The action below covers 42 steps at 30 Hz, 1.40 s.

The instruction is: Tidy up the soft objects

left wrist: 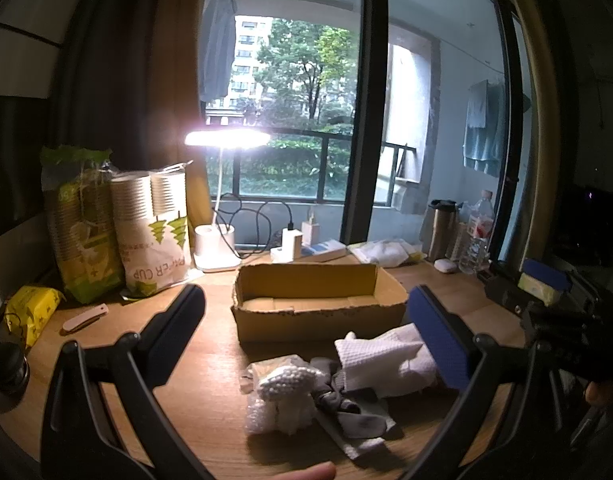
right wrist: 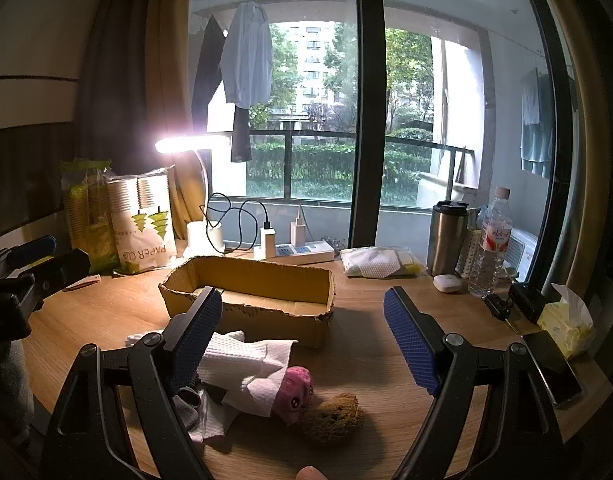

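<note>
Overhead, lamp [right wrist: 190,144] lights wooden desk [right wrist: 366,344].

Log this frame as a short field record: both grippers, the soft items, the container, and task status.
left gripper: open, holding nothing, above the pile
right gripper: open, holding nothing
soft pile: white paper towel, grey sock, bubble wrap, pink plush toy, brown sponge
pile location: on the wooden desk, in front of the box
cardboard box: open top, nothing visible inside
task status: no soft item in the box yet
background: lit desk lamp, paper cup packs
</note>
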Tool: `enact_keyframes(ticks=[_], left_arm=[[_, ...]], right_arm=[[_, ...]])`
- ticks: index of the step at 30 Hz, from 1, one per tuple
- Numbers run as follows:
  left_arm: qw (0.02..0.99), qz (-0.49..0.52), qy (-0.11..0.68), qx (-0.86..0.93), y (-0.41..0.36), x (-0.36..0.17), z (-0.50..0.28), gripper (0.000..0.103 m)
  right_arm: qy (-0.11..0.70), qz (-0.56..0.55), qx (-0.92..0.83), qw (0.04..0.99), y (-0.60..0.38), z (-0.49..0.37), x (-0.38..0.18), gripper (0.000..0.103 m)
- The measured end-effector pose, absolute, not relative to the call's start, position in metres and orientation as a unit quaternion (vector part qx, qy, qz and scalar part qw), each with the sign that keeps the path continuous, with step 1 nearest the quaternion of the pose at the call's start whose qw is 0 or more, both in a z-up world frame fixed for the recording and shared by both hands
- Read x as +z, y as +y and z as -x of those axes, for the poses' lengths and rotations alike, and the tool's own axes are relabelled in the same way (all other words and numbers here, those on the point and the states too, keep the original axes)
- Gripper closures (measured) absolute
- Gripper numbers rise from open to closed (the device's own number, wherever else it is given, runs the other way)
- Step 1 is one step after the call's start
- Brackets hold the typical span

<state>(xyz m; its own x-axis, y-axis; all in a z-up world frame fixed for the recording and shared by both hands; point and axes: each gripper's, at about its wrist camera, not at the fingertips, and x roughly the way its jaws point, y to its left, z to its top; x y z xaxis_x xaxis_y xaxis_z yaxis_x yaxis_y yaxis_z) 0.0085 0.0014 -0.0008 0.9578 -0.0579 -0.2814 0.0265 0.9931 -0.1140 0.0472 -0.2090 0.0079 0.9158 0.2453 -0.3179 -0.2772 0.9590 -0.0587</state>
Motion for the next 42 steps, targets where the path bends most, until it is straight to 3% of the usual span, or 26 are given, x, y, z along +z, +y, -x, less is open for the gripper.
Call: enact_keyframes(ticks=[17,24,42], left_arm=[[0.981,0.031,0.189,0.017,0.007,-0.020,-0.037,0.001],[0.961,0.023,0.273,0.032,0.020,-0.061,-0.080,0.001],[0.912,0.089,0.400,-0.012,0.021,-0.113,-0.134,0.002]], right_arm=[[0.180,0.048,0.121,0.975,-0.222,-0.069,-0.009,0.017],[0.248,0.050,0.082,0.964,-0.241,-0.104,-0.048,0.017],[0.382,0.028,0.115,0.916,-0.251,-0.127,-0.119,0.017]])
